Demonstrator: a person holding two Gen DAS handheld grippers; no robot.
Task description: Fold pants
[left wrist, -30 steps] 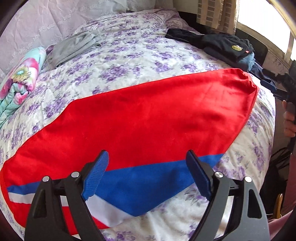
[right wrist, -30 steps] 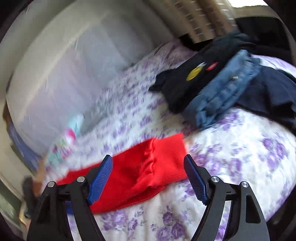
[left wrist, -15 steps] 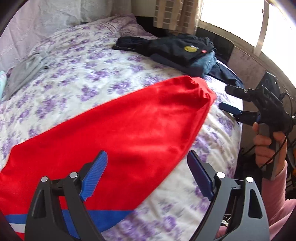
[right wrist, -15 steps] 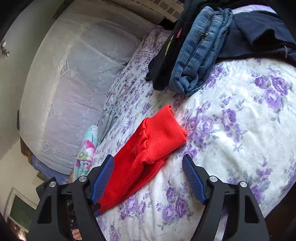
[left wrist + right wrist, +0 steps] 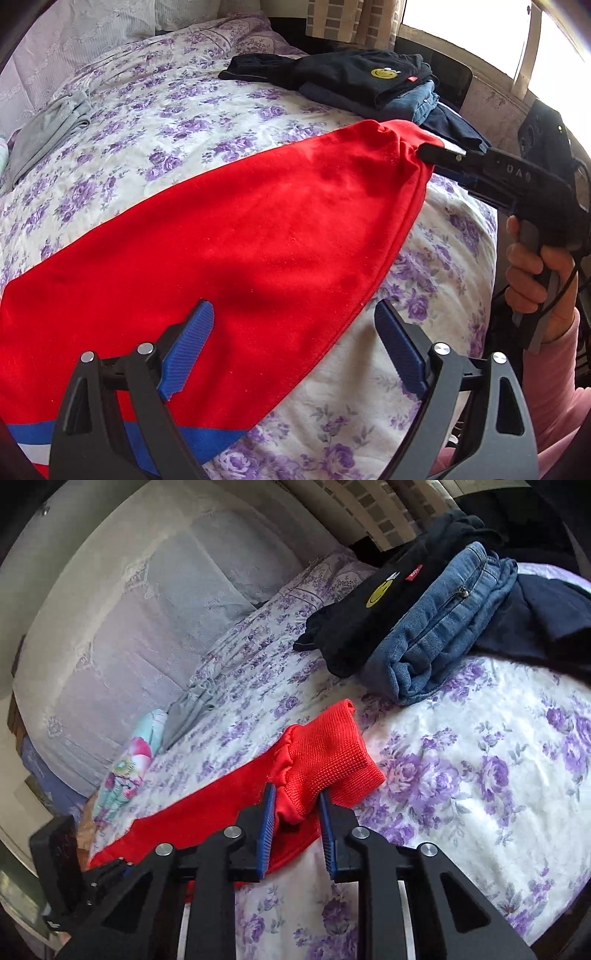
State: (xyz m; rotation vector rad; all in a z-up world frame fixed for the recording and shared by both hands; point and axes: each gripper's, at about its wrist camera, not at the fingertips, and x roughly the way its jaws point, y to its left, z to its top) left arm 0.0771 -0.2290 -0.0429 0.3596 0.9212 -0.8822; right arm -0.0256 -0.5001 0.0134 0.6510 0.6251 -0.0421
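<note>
One cuff pinch by right gripper (image 5: pixel 295 805) on red pants (image 5: pixel 240 236); thin bite may slip; left gripper (image 5: pixel 295 343) spread, 6 o'clock

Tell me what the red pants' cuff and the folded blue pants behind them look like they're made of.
The red pants' cuff looks like ribbed knit, matte, with a visible grid of stitches, probably elastic since the leg gathers into it. The folded blue pants look like denim: faded blue weave, stitched seams, a metal zipper.

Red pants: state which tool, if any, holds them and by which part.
The right tool is shut on the red pants, pinching the gathered fabric beside the ribbed ankle cuff. The left tool is open, holding nothing.
</note>
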